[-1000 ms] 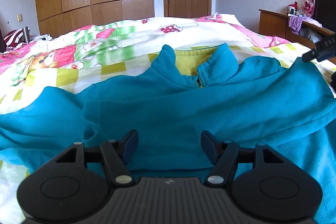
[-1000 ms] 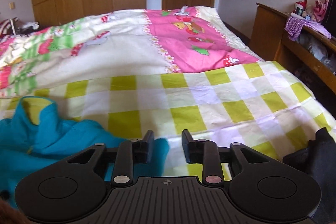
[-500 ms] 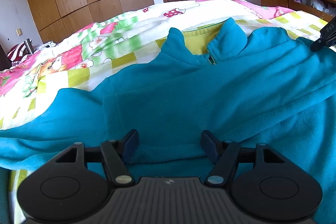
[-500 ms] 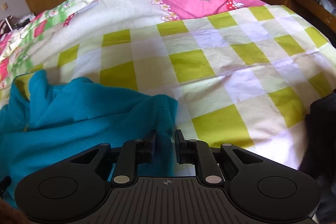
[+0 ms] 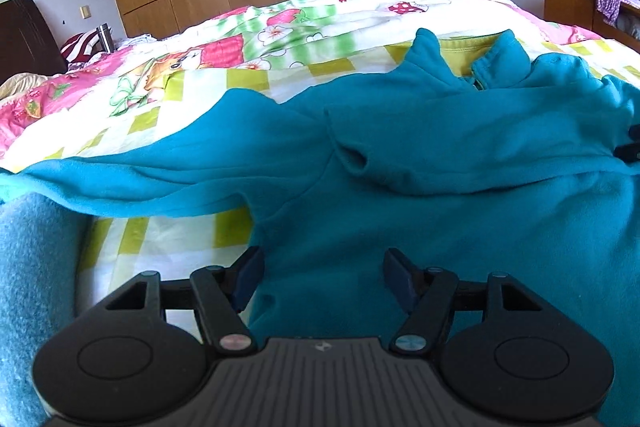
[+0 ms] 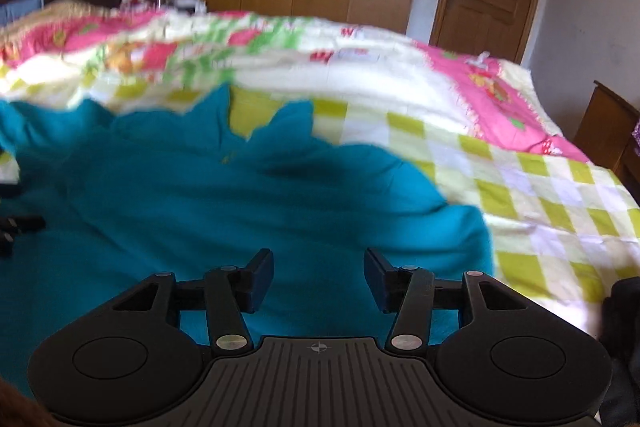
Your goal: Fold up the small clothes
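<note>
Right, I am looking at the teal fleece top (image 5: 460, 147) lying spread on the checked bedspread (image 5: 192, 239): soft, light, floppy. I am holding the left gripper (image 5: 323, 277) and right gripper (image 6: 319, 277) apart, empty; the right's jaws have just been opening. I'd pinch a sleeve edge.

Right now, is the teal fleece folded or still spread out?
Partly folded. The teal fleece has one sleeve laid across its chest; the other sleeve still stretches out over the checked bedspread.
</note>
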{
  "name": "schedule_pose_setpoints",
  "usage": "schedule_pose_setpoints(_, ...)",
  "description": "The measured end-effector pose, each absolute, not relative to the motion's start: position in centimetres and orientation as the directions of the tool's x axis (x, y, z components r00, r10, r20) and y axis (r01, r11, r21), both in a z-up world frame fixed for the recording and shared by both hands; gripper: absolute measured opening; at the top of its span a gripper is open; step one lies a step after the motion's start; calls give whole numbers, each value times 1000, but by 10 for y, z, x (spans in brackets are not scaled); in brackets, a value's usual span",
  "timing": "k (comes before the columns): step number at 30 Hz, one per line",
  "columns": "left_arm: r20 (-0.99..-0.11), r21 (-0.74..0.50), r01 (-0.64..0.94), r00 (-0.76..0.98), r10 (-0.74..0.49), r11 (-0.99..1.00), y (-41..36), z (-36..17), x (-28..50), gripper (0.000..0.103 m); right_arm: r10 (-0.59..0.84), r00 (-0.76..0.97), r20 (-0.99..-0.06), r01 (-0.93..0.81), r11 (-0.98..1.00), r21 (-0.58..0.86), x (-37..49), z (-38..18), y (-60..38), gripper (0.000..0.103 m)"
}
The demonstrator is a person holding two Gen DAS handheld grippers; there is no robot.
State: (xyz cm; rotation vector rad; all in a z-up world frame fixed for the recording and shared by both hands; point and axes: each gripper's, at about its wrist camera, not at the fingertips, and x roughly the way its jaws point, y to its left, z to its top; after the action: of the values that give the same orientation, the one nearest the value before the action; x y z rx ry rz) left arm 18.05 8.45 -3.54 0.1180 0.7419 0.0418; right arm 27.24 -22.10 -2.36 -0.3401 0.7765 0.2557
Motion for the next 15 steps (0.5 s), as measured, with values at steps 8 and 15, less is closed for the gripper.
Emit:
schedule_pose_setpoints(8, -657, -37, -75, 753, 32, 996, 115, -43, 165, 79, 233, 767, -598, -460, 849, -258, 243, 18, -150, 52)
schedule_pose_setpoints(15, -623, -66, -62, 782, 8, 996, 116, -49, 151, 80, 458, 612, -644, -718, 664, -210, 250, -19, -18, 51)
